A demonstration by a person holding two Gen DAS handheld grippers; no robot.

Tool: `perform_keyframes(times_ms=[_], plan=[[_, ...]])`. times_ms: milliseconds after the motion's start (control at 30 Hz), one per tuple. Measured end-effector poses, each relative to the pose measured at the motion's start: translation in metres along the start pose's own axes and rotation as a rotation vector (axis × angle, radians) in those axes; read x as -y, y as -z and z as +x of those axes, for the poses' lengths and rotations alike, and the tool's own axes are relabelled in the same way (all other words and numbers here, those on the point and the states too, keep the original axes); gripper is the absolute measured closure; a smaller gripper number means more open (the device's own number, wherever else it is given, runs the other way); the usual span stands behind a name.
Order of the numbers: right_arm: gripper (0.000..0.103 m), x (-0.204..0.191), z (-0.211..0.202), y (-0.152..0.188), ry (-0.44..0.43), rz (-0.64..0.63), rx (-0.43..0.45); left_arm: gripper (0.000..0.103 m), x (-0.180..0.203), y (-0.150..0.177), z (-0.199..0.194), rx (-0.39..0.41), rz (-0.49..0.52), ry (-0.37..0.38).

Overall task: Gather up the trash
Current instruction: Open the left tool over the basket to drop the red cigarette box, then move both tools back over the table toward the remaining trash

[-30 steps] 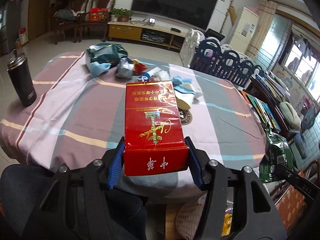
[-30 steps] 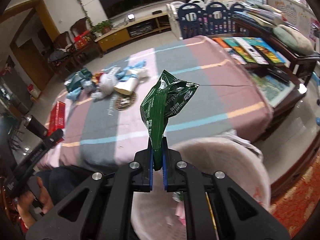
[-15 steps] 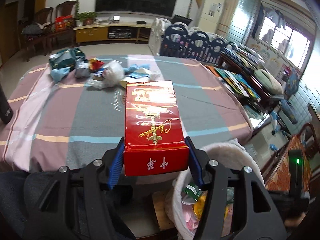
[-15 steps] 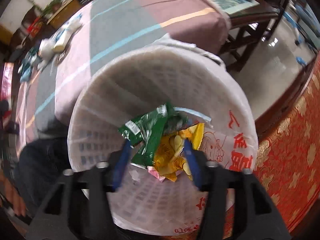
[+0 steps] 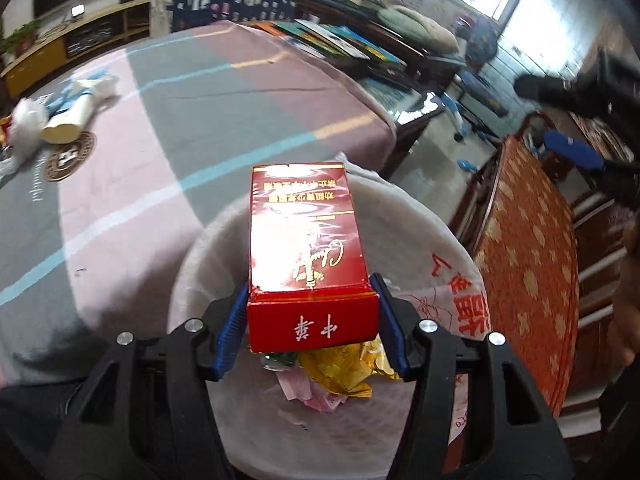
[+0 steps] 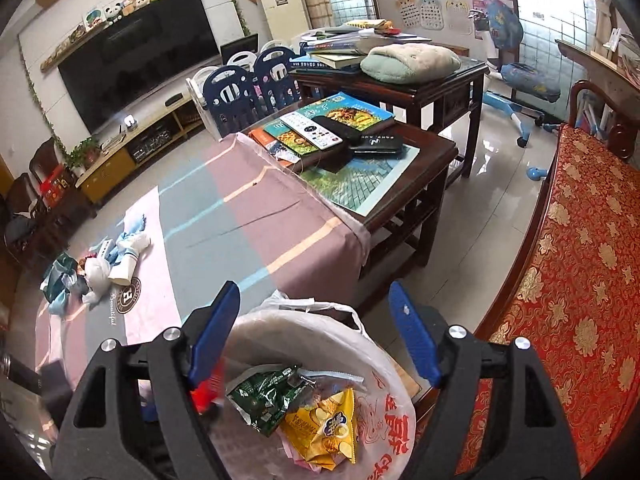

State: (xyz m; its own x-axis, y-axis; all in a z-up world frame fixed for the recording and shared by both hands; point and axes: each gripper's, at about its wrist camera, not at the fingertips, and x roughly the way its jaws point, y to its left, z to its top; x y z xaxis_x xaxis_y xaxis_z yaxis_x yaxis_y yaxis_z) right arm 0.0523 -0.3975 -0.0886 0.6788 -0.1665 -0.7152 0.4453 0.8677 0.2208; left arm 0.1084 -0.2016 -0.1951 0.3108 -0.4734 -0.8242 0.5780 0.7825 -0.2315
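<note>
My left gripper (image 5: 312, 320) is shut on a red carton (image 5: 306, 256) with gold lettering and holds it over the white lined trash bin (image 5: 448, 280). The bin holds a yellow wrapper (image 5: 340, 368) and pink scraps. My right gripper (image 6: 316, 336) is open and empty above the same bin (image 6: 384, 412). Inside it lie a green snack bag (image 6: 264, 396) and a yellow chip bag (image 6: 324, 428). More trash (image 6: 100, 272) lies in a heap on the far left of the striped tablecloth, with a paper cup (image 5: 66, 128) among it.
The cloth-covered table (image 6: 224, 216) stands left of the bin. A dark wooden side table (image 6: 424, 160) with books and remotes is behind it. A red-and-gold cushioned bench (image 6: 580, 280) runs along the right. A black tumbler (image 6: 20, 372) is at the left edge.
My left gripper carried the red carton from over the table to above the bin. My right gripper opened and dropped the green bag into the bin, then rose and tilted up.
</note>
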Motion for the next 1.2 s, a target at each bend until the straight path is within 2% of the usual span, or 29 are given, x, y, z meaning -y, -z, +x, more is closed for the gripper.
perform_keyframes(times_ms=[33, 67, 100, 167, 267, 333, 467, 533, 600, 733, 800, 967, 1033, 1100, 1200], plan=[[0.027, -0.004, 0.002, -0.001, 0.001, -0.003, -0.005, 0.036, 0.006, 0.001, 0.007, -0.017, 0.032, 0.005], [0.027, -0.006, 0.004, 0.0, 0.001, -0.004, -0.013, 0.024, 0.01, 0.003, 0.012, -0.026, 0.06, -0.005], [0.027, -0.008, 0.007, 0.001, -0.003, -0.005, -0.024, 0.017, 0.009, 0.006, 0.012, -0.015, 0.076, -0.042], [0.027, -0.011, 0.01, 0.005, -0.013, -0.009, -0.048, 0.014, 0.001, 0.009, 0.006, 0.015, 0.07, -0.083], [0.027, -0.021, 0.016, 0.014, -0.026, -0.022, -0.08, 0.013, -0.037, 0.004, -0.013, 0.061, -0.055, -0.12], [0.027, -0.029, 0.017, 0.017, -0.052, -0.031, -0.079, 0.012, -0.077, -0.001, -0.031, 0.111, -0.182, -0.158], [0.026, -0.055, 0.003, 0.023, -0.08, -0.115, 0.021, 0.011, -0.16, -0.003, -0.075, 0.226, -0.388, -0.373], [0.007, -0.073, -0.004, 0.027, -0.09, -0.178, 0.09, 0.01, -0.199, 0.0, -0.096, 0.277, -0.475, -0.461], [0.004, -0.097, -0.004, 0.032, -0.111, -0.256, 0.114, 0.008, -0.229, 0.007, -0.112, 0.325, -0.53, -0.508], [0.004, -0.147, 0.018, 0.049, -0.113, -0.354, 0.037, 0.006, -0.256, 0.022, -0.117, 0.338, -0.568, -0.634], [0.004, -0.164, 0.027, 0.057, -0.125, -0.35, 0.001, 0.005, -0.272, 0.029, -0.117, 0.303, -0.644, -0.605], [0.004, -0.2, 0.046, 0.074, -0.174, -0.356, -0.099, 0.005, -0.291, 0.049, -0.126, 0.35, -0.783, -0.541], [0.004, -0.211, 0.054, 0.082, -0.224, -0.366, -0.172, 0.005, -0.297, 0.056, -0.126, 0.349, -0.834, -0.525], [0.004, -0.217, 0.059, 0.09, -0.248, -0.371, -0.224, 0.005, -0.299, 0.057, -0.123, 0.341, -0.853, -0.516], [0.004, -0.221, 0.063, 0.099, -0.24, -0.382, -0.251, 0.005, -0.294, 0.055, -0.119, 0.32, -0.834, -0.528]])
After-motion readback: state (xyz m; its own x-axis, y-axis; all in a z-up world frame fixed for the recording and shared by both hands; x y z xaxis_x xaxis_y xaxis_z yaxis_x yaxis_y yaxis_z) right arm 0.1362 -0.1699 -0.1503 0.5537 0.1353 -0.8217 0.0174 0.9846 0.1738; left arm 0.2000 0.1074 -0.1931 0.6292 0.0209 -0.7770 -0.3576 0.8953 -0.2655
